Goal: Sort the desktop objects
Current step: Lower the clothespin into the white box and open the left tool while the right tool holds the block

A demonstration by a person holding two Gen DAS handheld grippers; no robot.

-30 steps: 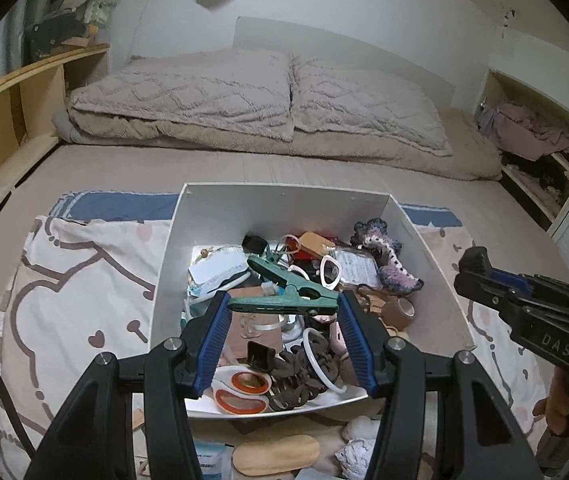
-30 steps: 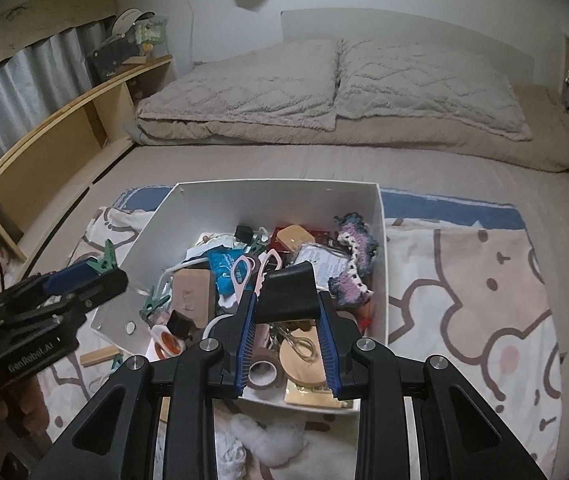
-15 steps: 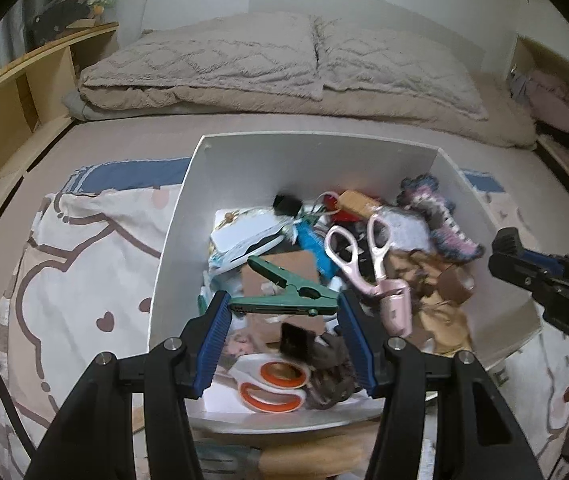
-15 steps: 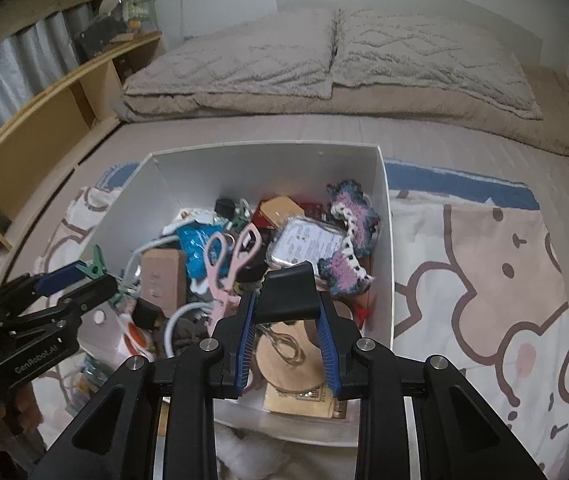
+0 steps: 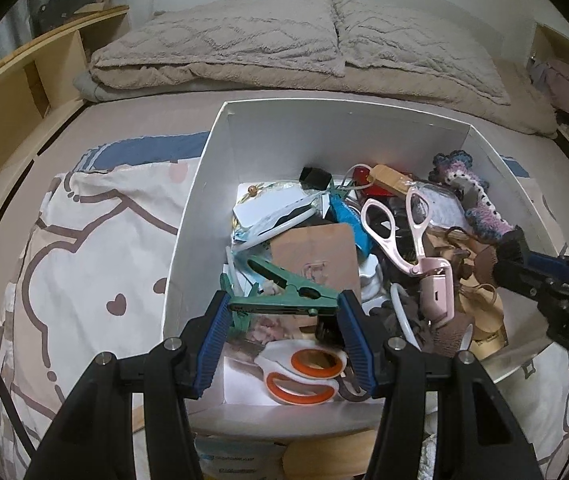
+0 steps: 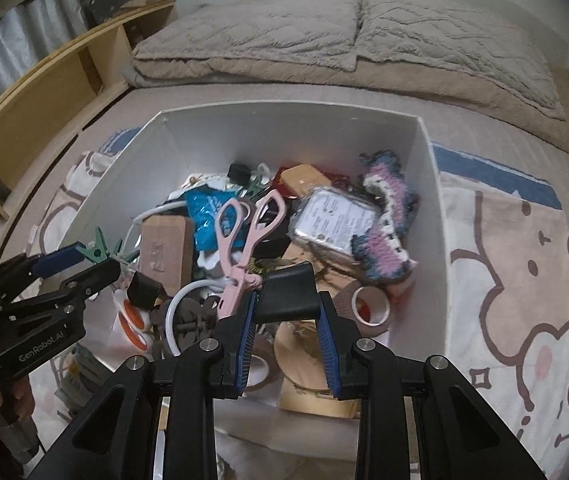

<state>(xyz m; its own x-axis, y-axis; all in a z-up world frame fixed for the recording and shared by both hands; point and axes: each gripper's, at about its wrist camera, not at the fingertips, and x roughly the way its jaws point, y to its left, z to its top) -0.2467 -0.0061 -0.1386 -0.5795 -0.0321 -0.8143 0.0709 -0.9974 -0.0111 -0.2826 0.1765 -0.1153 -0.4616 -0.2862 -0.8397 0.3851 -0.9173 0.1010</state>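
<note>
Green clip (image 5: 284, 296); black clip (image 6: 288, 294); both gripped

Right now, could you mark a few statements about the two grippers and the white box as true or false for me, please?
1. The left gripper is clamped on a green clip. True.
2. The right gripper is empty. False: it is shut on a black wedge-shaped piece.
3. The pink scissors lie inside the white box. True.
4. The orange-handled scissors lie outside the box on the blanket. False: they lie in the box, at its near edge.
5. The crocheted piece sits at the box's left wall in the right wrist view. False: it sits by the right wall.
</note>
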